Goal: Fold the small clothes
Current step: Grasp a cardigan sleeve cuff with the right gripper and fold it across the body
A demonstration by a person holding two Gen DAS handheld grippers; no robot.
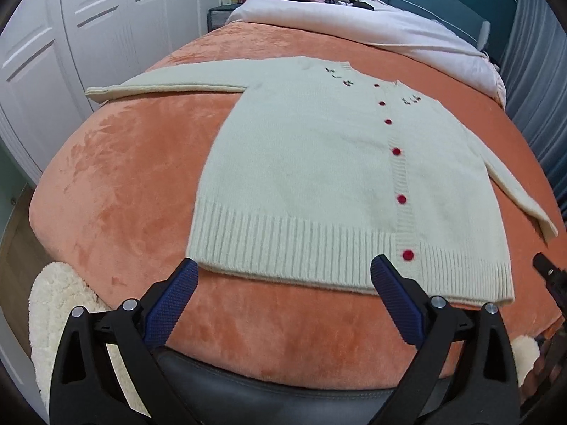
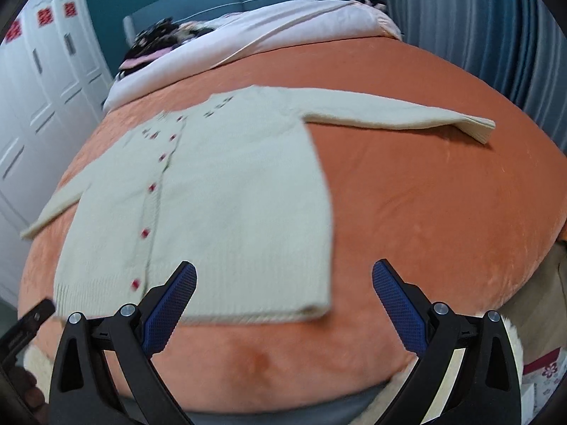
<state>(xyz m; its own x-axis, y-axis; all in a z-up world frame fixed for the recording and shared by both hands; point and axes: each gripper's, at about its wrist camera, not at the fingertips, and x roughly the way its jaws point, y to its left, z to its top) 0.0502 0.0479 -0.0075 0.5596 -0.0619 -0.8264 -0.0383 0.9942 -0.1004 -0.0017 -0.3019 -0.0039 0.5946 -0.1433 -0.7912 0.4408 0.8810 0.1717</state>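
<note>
From the left wrist we see the cardigan (image 1: 319, 177) flat on the orange bed (image 1: 124, 194), hem just beyond our spread, empty left tongs (image 1: 283, 272); red buttons (image 1: 396, 151) run up its right half. From the right wrist, our right tongs (image 2: 283, 276) gape over the hem's right corner, and only here the right sleeve (image 2: 400, 117) stretches fully out.

Orange blanket (image 1: 124, 177) covers the bed; white wardrobe doors (image 1: 88, 17) beside it.
</note>
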